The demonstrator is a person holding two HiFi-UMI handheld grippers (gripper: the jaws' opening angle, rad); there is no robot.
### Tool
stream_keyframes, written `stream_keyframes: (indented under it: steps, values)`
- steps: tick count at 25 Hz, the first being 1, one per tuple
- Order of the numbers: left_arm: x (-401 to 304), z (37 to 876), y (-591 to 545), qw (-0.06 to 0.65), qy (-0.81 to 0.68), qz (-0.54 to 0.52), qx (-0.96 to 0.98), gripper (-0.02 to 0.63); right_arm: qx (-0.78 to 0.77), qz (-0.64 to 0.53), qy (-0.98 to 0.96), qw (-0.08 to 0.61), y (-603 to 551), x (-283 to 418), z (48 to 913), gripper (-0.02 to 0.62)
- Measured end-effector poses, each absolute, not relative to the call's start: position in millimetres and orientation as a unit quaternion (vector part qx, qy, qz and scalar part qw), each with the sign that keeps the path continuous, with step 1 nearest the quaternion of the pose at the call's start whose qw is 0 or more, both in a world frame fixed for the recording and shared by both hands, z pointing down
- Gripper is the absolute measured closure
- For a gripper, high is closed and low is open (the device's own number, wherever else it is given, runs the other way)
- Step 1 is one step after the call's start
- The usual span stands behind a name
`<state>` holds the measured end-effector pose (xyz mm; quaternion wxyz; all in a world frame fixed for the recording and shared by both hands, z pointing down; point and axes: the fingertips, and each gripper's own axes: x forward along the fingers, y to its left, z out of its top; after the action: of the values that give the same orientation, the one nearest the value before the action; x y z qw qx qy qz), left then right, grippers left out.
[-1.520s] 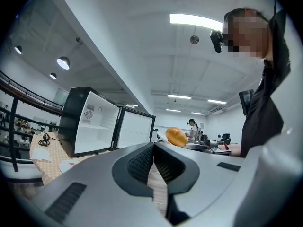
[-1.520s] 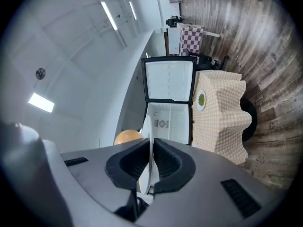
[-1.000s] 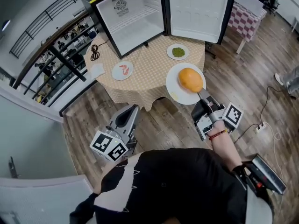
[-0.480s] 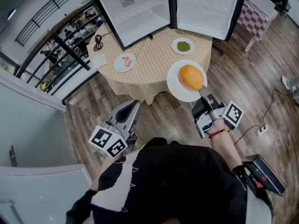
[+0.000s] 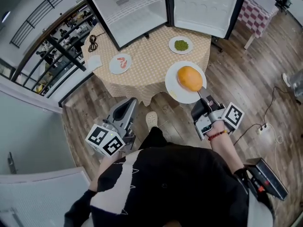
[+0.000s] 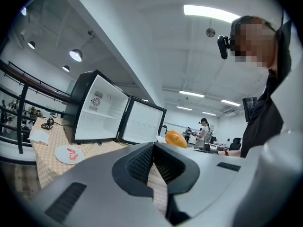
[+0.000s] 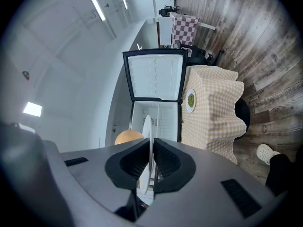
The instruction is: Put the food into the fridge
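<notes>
Room's a big open space with a wood floor (image 5: 246, 74) and a dark railing (image 5: 52, 46) off at 9 o'clock. The fridge (image 5: 128, 13) sits at 12 o'clock on the worktop (image 5: 151, 70), with its door (image 5: 203, 6) swung right open and the inside bare, so it's ready to take stuff. A yellow checked cloth hangs over the worktop's sides. The big plate (image 5: 174, 91) is at the worktop's 5 o'clock edge, partly out over the floor. The right tool (image 5: 200, 94) pinches its near rim, jaws clamped on the thin edge. I'm guessing it's kept flat because the round orange food (image 5: 190, 78) just sits loose on it and would roll off with any tilt. Two small plates wait on the cloth: the greens plate (image 5: 181, 45) at 2 o'clock near the door, and the shrimp plate (image 5: 120, 63) at 9 o'clock with pink curly bits on it. The left tool (image 5: 130, 104) hangs short of the worktop at 7 o'clock, jaws pressed together on nothing, probably just parked out of the way.
</notes>
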<state>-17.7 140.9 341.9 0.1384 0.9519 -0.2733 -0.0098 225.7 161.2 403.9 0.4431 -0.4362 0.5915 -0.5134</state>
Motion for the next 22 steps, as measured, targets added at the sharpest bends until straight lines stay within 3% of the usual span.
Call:
stream_keyframes:
  steps: [12,22]
  values:
    - [1,347,123,0.121,-0.242,-0.014,0.962,0.592,-0.444,-0.496,0.593,0.452,151,233,409,0.568]
    - [9,347,11,0.137,-0.227,-0.007,0.964,0.592,-0.462,-0.503,0.574,0.451,48,236,410,0.568]
